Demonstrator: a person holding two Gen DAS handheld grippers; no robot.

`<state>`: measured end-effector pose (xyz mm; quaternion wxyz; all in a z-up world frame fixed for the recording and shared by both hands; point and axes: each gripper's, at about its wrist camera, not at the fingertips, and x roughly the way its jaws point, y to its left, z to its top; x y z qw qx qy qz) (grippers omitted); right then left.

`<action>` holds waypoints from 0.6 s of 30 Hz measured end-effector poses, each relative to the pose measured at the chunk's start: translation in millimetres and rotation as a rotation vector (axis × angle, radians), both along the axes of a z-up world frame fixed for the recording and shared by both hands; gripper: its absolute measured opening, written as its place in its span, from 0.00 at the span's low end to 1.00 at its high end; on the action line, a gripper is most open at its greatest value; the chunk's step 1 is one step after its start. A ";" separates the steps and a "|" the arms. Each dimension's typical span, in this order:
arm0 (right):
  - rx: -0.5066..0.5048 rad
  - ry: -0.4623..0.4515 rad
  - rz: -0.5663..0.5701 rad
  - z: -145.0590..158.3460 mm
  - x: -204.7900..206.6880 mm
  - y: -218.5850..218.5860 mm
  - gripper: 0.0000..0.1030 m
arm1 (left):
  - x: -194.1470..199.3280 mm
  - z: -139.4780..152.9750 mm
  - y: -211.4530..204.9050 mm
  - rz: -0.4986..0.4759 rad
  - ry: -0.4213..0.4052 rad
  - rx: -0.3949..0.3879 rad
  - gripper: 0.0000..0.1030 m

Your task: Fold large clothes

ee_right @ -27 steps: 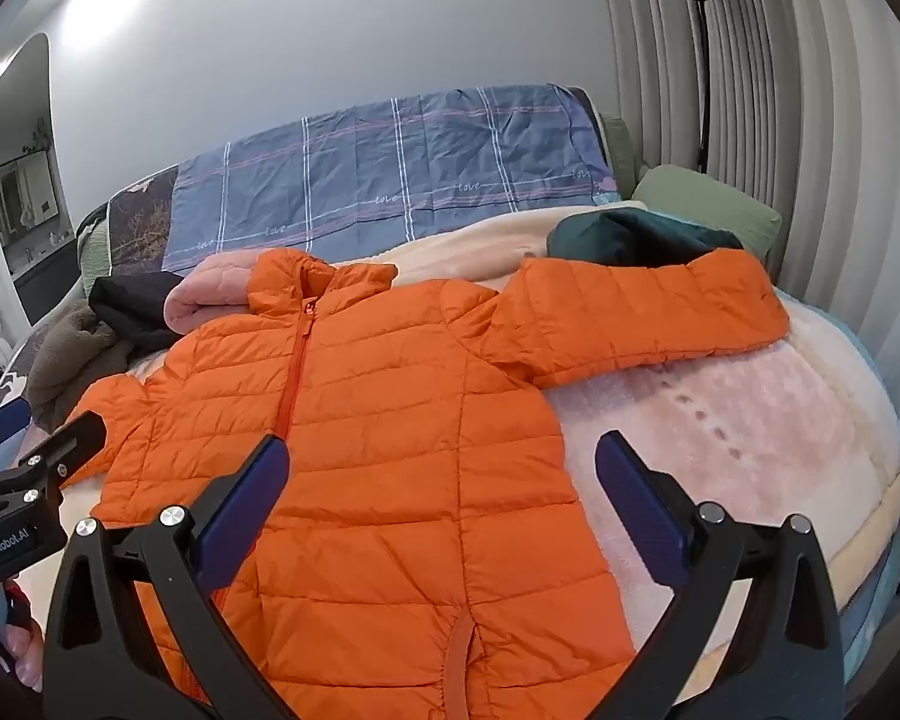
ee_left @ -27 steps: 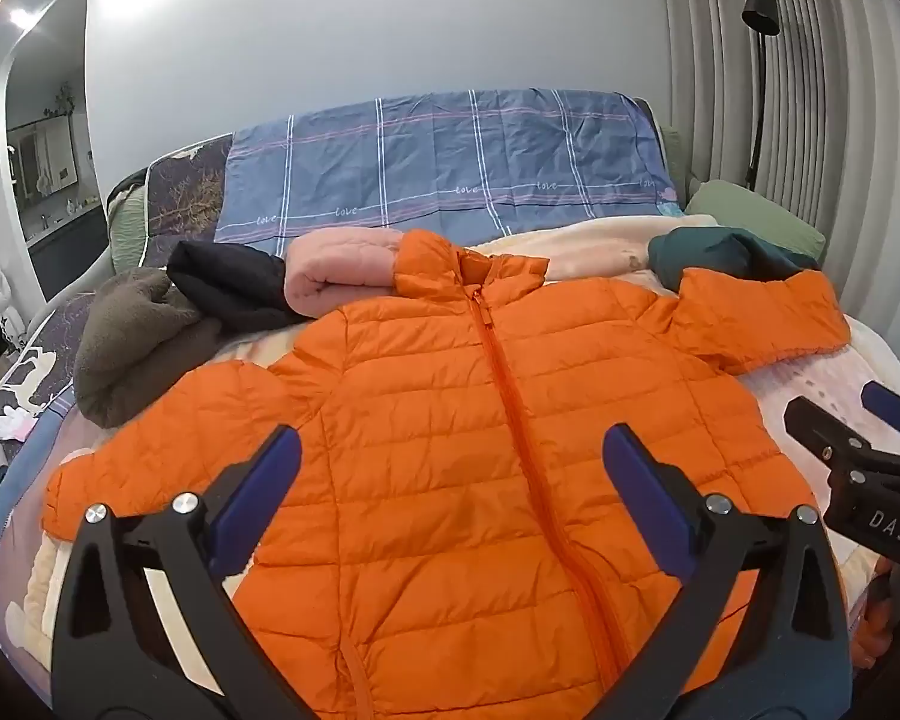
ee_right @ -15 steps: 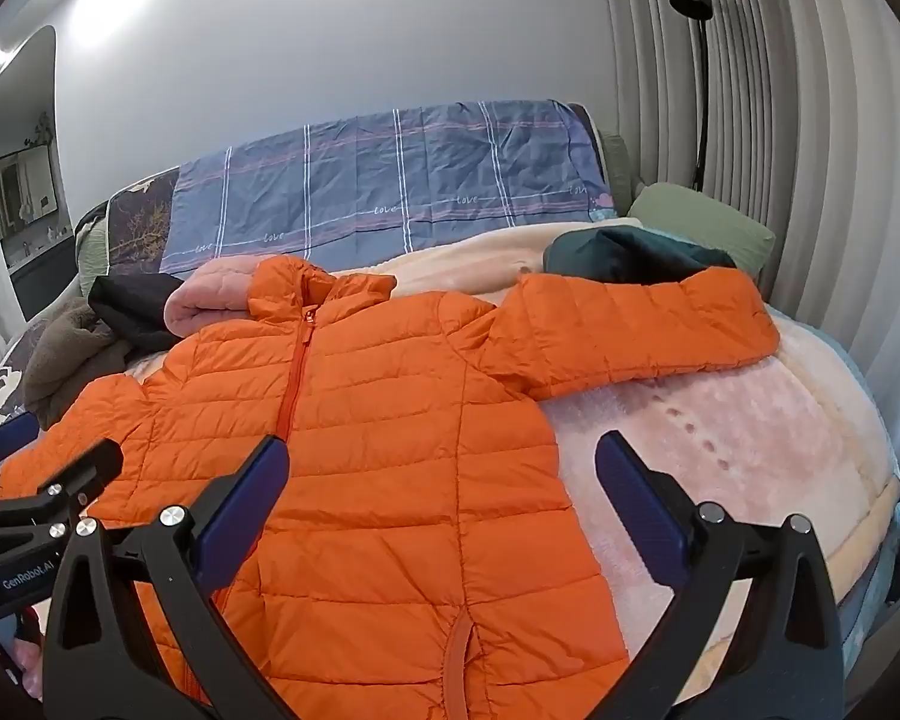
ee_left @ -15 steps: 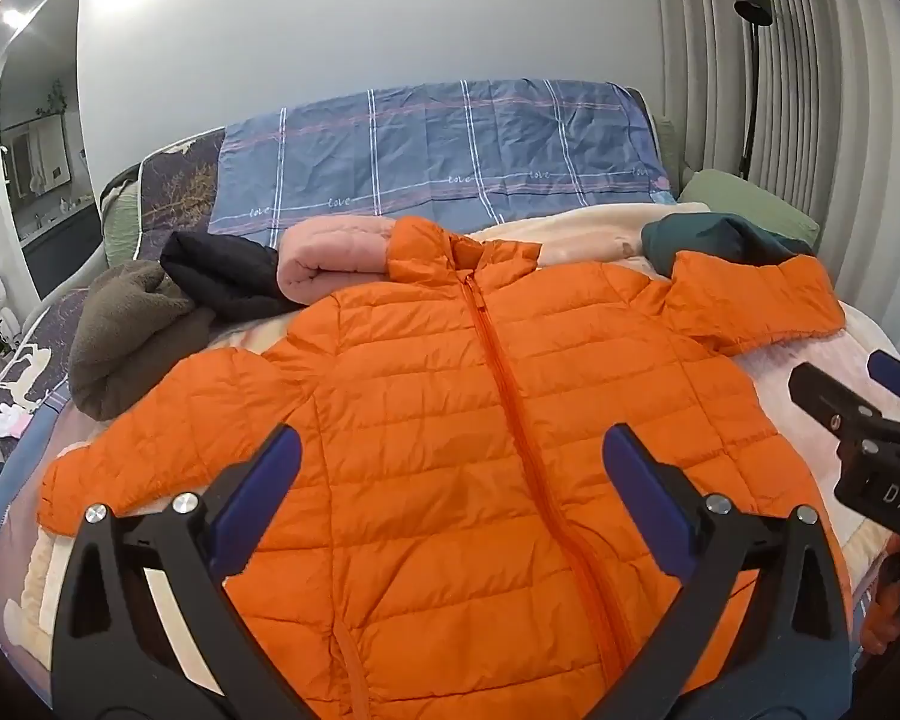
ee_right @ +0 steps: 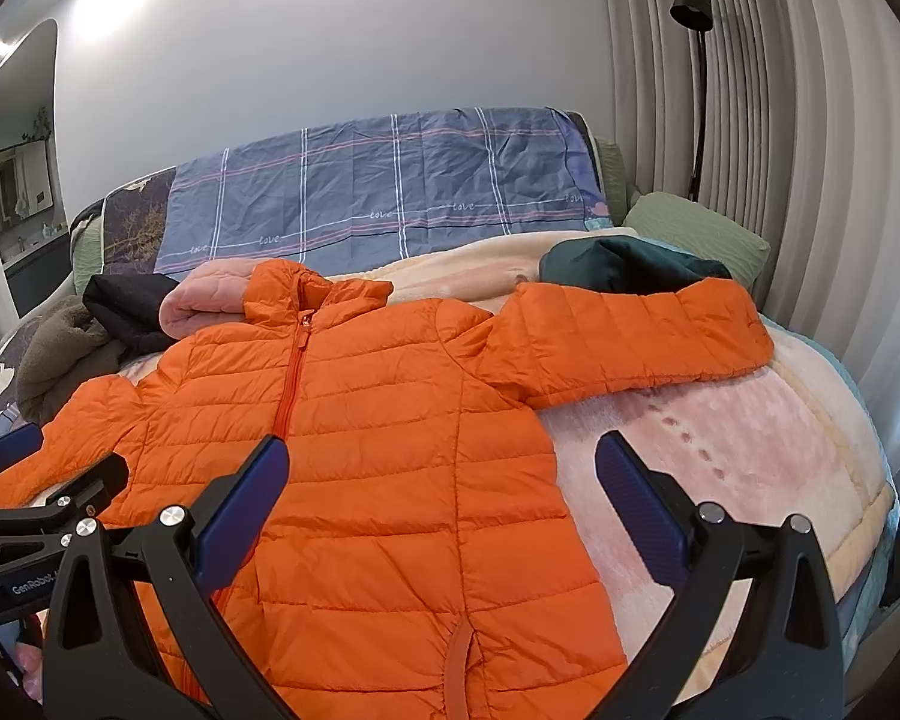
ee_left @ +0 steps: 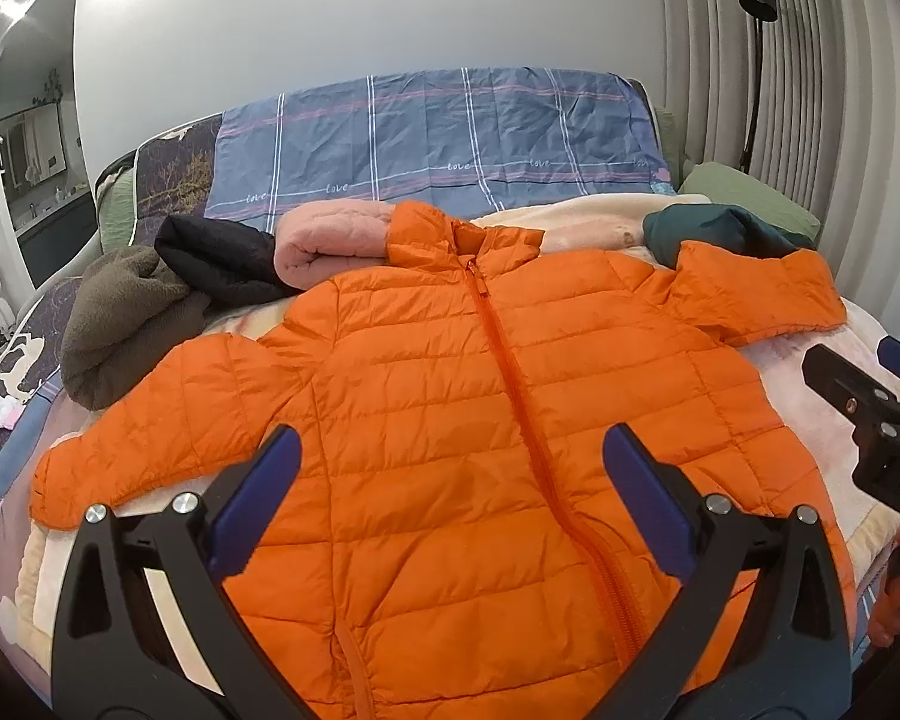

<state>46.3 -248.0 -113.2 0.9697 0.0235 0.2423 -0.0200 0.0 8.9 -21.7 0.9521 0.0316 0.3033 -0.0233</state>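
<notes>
An orange puffer jacket (ee_left: pixel 450 396) (ee_right: pixel 360 438) lies flat on the bed, front up, zipped, both sleeves spread out sideways. My left gripper (ee_left: pixel 450 462) hovers open above the jacket's lower front, nothing between its blue pads. In the right wrist view my right gripper (ee_right: pixel 438 468) stands open over the jacket's right hem and the pink blanket (ee_right: pixel 720 456). Each gripper shows at the edge of the other's view: the right one (ee_left: pixel 870 396) at the right, the left one (ee_right: pixel 42 480) at the left.
Beyond the collar lie a rolled pink garment (ee_left: pixel 330 240), a black one (ee_left: pixel 216 258), a brown fleece (ee_left: pixel 126 324) and a dark green one (ee_left: pixel 714 234). A blue plaid pillow (ee_left: pixel 438 144) leans on the headboard. A curtain and a floor lamp (ee_right: pixel 693 6) stand at the right.
Both grippers have drawn back slightly and tilted up; the jacket sits a little lower in both views. The jacket itself has not moved and both grippers stay open.
</notes>
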 end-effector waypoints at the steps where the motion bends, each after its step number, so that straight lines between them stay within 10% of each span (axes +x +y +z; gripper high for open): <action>1: -0.002 -0.001 -0.001 -0.5 0.4 0.8 0.99 | 0.3 -0.2 0.1 0.000 0.001 0.001 0.98; 18: 0.001 0.007 -0.005 -2.0 3.6 3.1 0.99 | -0.2 -2.5 -2.5 -0.009 -0.008 0.014 0.98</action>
